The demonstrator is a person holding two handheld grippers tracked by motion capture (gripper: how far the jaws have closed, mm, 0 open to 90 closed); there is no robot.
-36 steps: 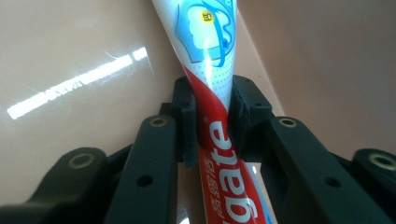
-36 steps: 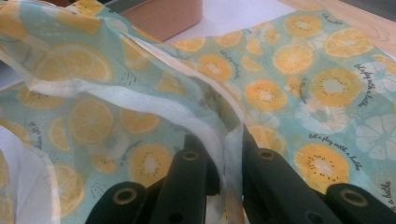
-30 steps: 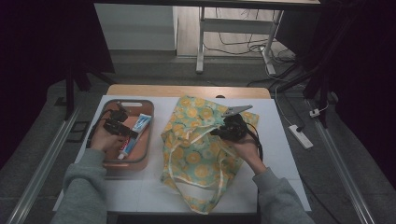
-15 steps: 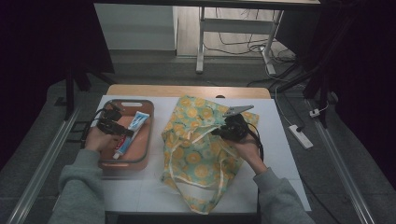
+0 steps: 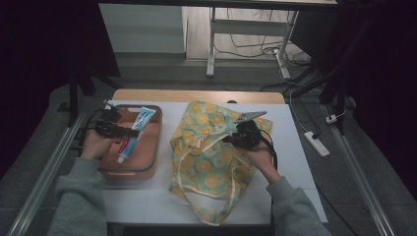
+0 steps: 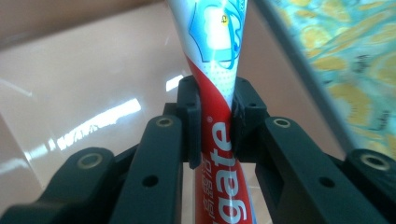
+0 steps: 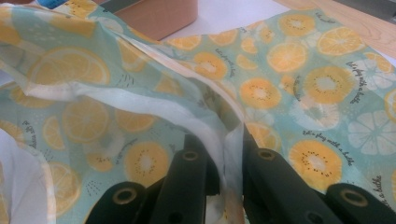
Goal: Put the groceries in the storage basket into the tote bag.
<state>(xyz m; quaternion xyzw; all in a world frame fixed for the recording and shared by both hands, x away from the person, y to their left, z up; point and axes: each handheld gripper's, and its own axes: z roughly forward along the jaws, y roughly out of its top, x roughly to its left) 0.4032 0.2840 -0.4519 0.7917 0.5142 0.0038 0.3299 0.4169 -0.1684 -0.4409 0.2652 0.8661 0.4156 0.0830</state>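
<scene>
The toothpaste tube (image 6: 212, 107) sits pinched between the jaws of the left gripper (image 5: 129, 132), over the brown tray (image 5: 150, 147); whether its far end touches the tray floor I cannot tell. Off to that gripper's right lies the citrus-print bag (image 5: 206, 162), its white-edged rim clamped by the right gripper (image 7: 224, 163), on the white table (image 5: 290, 147).
</scene>
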